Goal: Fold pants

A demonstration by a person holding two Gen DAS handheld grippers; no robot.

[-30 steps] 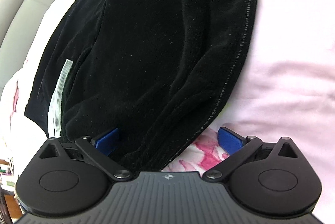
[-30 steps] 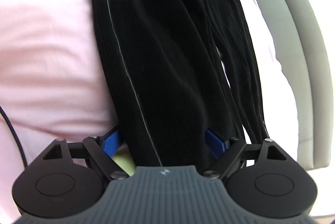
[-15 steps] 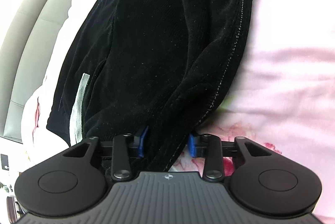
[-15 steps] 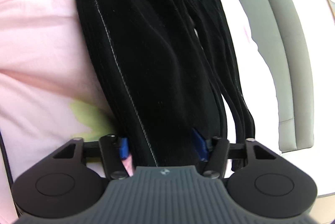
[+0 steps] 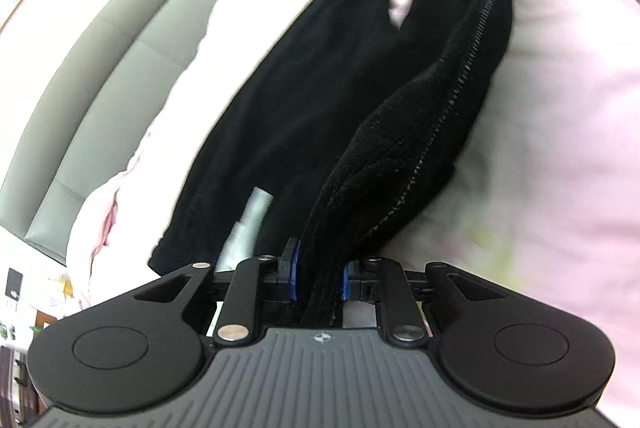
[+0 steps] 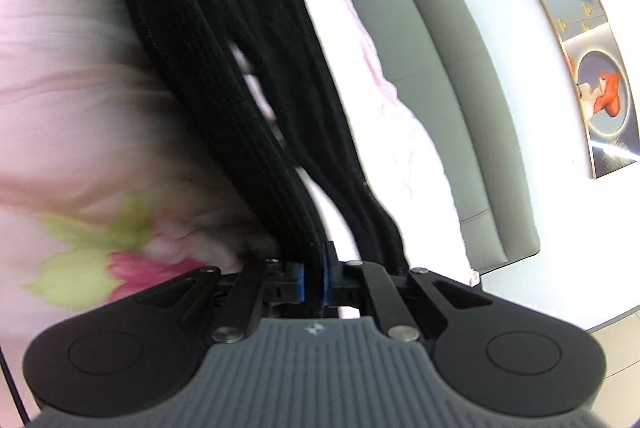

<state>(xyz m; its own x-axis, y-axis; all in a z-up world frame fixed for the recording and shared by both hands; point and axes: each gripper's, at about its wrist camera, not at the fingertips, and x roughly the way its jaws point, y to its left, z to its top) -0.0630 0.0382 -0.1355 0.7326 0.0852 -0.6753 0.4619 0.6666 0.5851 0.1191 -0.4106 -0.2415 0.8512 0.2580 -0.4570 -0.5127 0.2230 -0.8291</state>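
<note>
Fingertips first: the left gripper (image 5: 319,278) has just closed, its blue pads (image 5: 294,276) clamped on a thick bunch of black cloth at the near end of the pants (image 5: 304,99), and the right gripper (image 6: 312,278) has likewise just closed, its blue pads (image 6: 326,278) pinching a narrower, ribbed band at the other near edge of the pants (image 6: 224,39). From each pinch the cloth runs away in long sagging folds, so both ends look lifted while the rest trails down onto the pink floral bedding (image 5: 560,147), which in the right view shows a green and pink flower print (image 6: 100,248). A pale label (image 5: 248,228) shows inside the garment just left of the left pinch, which suggests that hand has the waist end. The fabric looks soft, limp and fairly thick, with a napped or corded surface and a pale stitched seam (image 5: 472,55); it should drape and bunch rather than hold a crease, and its weight seems modest. Such cloth grips well but layers can slip out of a pinch, so both holds are best kept at stitched or banded edges. Beyond the bedding stands a grey padded headboard (image 6: 432,75), with framed pictures (image 6: 592,75) on the wall.
</note>
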